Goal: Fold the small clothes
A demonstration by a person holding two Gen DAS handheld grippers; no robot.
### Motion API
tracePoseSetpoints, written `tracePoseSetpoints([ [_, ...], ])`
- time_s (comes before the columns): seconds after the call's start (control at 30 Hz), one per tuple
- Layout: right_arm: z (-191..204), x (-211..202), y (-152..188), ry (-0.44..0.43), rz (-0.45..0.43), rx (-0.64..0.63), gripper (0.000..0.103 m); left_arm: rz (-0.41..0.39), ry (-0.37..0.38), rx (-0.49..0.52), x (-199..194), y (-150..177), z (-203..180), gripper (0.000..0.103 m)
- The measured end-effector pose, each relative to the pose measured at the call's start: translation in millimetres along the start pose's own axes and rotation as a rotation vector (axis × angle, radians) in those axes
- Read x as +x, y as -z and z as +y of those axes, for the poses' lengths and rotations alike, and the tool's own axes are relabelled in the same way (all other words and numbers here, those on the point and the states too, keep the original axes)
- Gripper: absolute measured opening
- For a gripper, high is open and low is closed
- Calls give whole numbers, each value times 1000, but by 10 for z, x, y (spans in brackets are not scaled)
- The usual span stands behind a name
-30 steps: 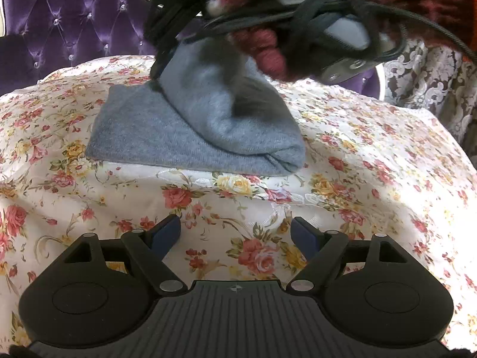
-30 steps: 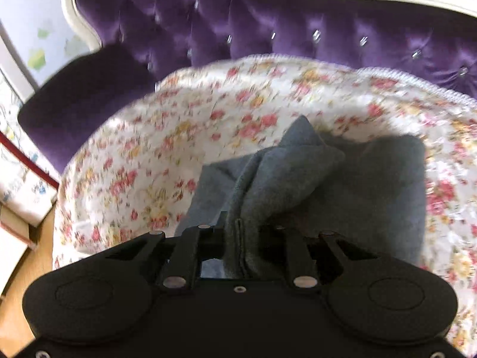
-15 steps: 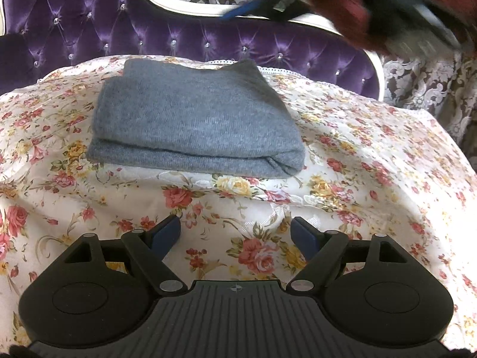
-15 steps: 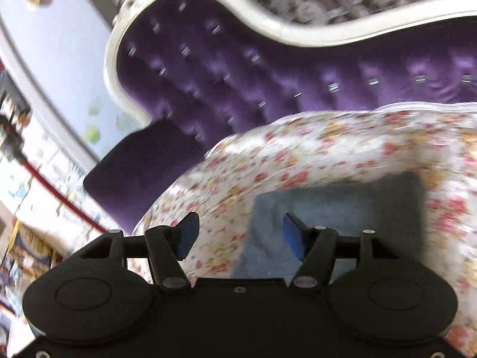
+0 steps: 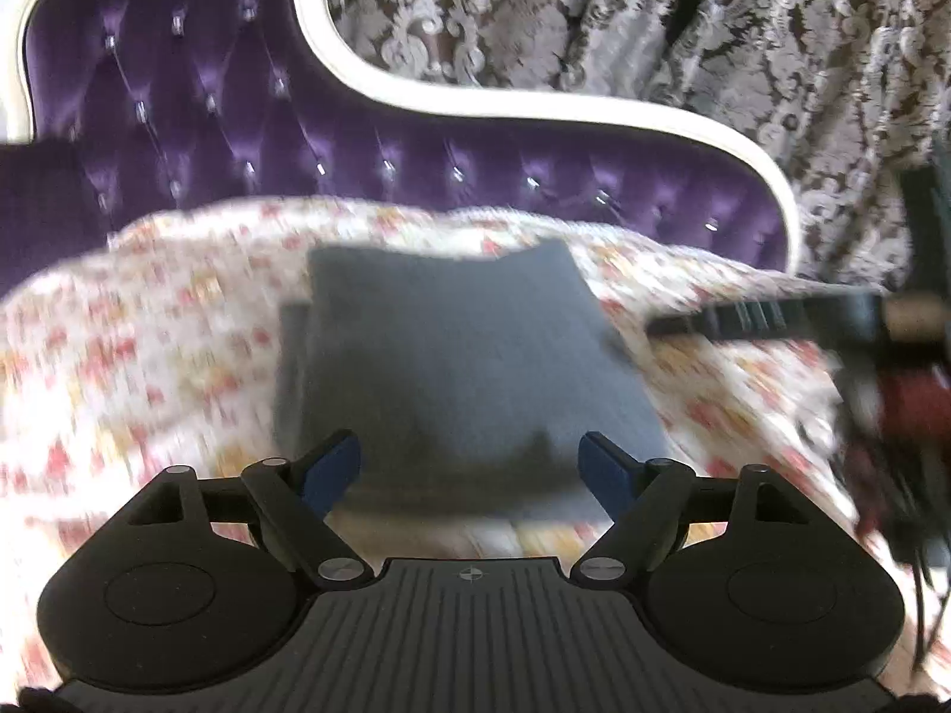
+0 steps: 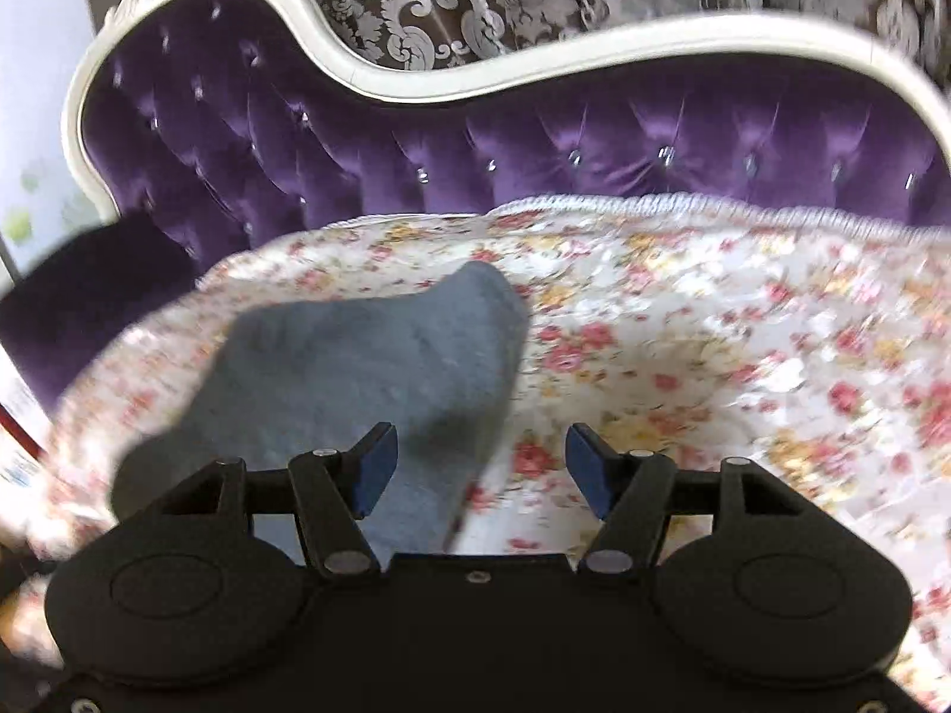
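Since a second ago the grey cloth (image 5: 469,368) has been let go by the right claw (image 6: 475,463), and its raised flap has been laid flat over the lower layers. That claw has been drawn away to the right side, and its jaws now stand well apart with nothing between them; only the cloth's right edge is seen beside its left finger in the right wrist view. The left claw (image 5: 469,463) has been lifted and brought nearer the cloth, so that the near edge of the cloth now shows between its blue pads (image 5: 333,466). Its jaws are held wide and nothing is gripped by them.

The cloth is left as a folded, roughly square stack on the floral cover (image 6: 683,344), in front of the purple sofa back (image 6: 535,142). At the right edge of the left wrist view a blurred dark bar of the right tool and a red sleeve (image 5: 915,404) can be made out.

This fold is judged to be finished. Whether a further fold is meant, or only a smoothing of the stack, cannot be told. Both views are blurred by motion.
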State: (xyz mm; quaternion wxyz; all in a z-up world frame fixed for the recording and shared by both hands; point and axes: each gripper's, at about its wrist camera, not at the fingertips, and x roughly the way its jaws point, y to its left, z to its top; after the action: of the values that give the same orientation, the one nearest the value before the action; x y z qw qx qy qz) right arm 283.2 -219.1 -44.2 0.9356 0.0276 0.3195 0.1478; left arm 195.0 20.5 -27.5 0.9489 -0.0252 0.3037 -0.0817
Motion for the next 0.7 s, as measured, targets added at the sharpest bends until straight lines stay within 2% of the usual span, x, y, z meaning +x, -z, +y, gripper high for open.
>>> tracePoseSetpoints([
  [0.17, 376, 233, 216, 23, 15, -144, 67, -22, -116, 38, 300, -177, 55, 80],
  [0.3, 660, 304, 375, -12, -7, -238, 68, 47, -194, 49, 591, -153, 226, 82],
  [0.37, 675, 296, 350, -58, -7, -240, 72, 74, -181, 30, 678, -116, 360, 85],
  [0.47, 597, 273, 284, -45, -18, -231, 71, 94, -104, -87, 661, -109, 566, 85],
  [0.6, 417, 140, 188, 4, -133, -173, 71, 95, -81, -107, 641, -72, 597, 86],
  [0.7, 254, 173, 8, -77, -163, -99, 72, 99, -74, -119, 676, -71, 608, 87],
])
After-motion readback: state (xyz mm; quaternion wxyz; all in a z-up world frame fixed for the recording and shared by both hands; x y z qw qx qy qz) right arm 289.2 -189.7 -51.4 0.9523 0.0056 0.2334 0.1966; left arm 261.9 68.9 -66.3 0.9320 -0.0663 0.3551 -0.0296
